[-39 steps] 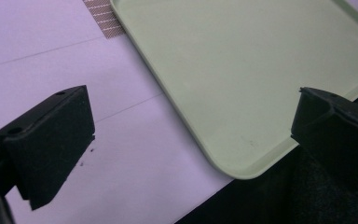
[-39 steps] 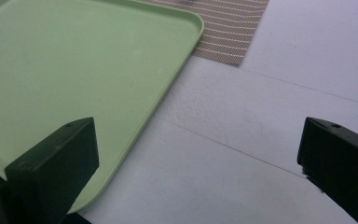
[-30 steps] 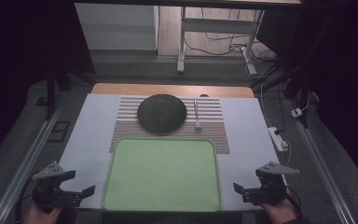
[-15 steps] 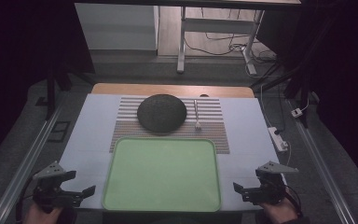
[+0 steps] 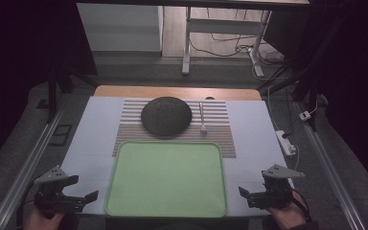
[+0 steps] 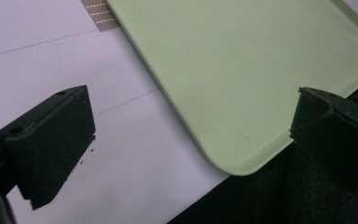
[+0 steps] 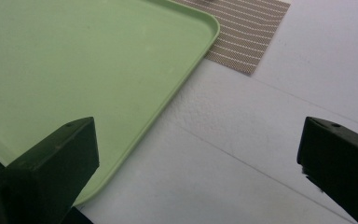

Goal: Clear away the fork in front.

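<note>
- Pale green tray (image 5: 166, 177) lay bare at the near edge of the white table (image 5: 96, 129), its far edge overlapping the striped mat (image 5: 220, 134). Nothing rested on it.
- Compared the high view across the last second: almost nothing had changed. Tray, dark round plate (image 5: 166, 115) and fork (image 5: 203, 119) sat where they were; both hands had only drifted slightly at the near corners.
- Left gripper (image 5: 84, 199) hovered just beside the tray's near-left corner, jaws wide apart and holding nothing. In the left gripper view the tray's rounded corner (image 6: 233, 163) lay between the two jaws, with no contact that I could see.
- Right gripper (image 5: 251, 196) mirrored it just off the near-right corner, jaws likewise spread and empty; in the right gripper view its left jaw hung over the tray rim (image 7: 177, 93).
- My reading: work had not begun. Both tools looked staged either side of the tray, suggesting a two-handed approach to it next.
- Plate and fork stayed well apart from either gripper, on the mat beyond the tray.
</note>
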A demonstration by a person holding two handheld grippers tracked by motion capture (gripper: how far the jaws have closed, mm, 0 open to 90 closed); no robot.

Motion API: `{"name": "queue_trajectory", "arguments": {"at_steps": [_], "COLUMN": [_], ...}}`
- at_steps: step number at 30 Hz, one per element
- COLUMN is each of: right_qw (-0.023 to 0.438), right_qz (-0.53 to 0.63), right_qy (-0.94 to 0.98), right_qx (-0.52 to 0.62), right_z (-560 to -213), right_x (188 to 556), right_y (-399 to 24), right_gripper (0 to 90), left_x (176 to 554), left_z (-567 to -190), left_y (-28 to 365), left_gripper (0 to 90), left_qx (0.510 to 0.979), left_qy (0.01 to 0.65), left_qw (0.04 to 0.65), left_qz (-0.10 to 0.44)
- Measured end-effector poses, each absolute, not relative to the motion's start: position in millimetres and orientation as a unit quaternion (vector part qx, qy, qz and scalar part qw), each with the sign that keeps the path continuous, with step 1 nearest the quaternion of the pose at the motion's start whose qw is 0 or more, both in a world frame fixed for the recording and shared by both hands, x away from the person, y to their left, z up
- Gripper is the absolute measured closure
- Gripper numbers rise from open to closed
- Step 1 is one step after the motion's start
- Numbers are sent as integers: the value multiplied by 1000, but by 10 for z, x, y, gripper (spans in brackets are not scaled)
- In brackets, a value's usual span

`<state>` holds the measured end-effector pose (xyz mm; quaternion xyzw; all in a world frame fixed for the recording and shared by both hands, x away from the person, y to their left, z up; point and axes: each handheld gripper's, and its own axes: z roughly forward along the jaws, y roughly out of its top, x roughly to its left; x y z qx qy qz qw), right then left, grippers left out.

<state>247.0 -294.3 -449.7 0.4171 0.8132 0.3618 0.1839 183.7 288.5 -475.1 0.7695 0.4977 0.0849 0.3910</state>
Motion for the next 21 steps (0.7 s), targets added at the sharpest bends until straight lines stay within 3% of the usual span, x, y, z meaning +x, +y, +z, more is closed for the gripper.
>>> {"name": "queue_trajectory", "arguments": {"at_steps": [21], "right_qw": [175], "right_qz": [365], "right_qy": [825], "right_qx": [396], "right_z": [-4535], "right_x": [2680], "right_y": [-2792], "right_gripper": [0], "left_x": [1843], "left_z": [-4754], "left_y": [2895], "left_gripper": [0], "left_qx": [768], "left_qy": [498], "left_qw": [395], "left_qz": [80]}}
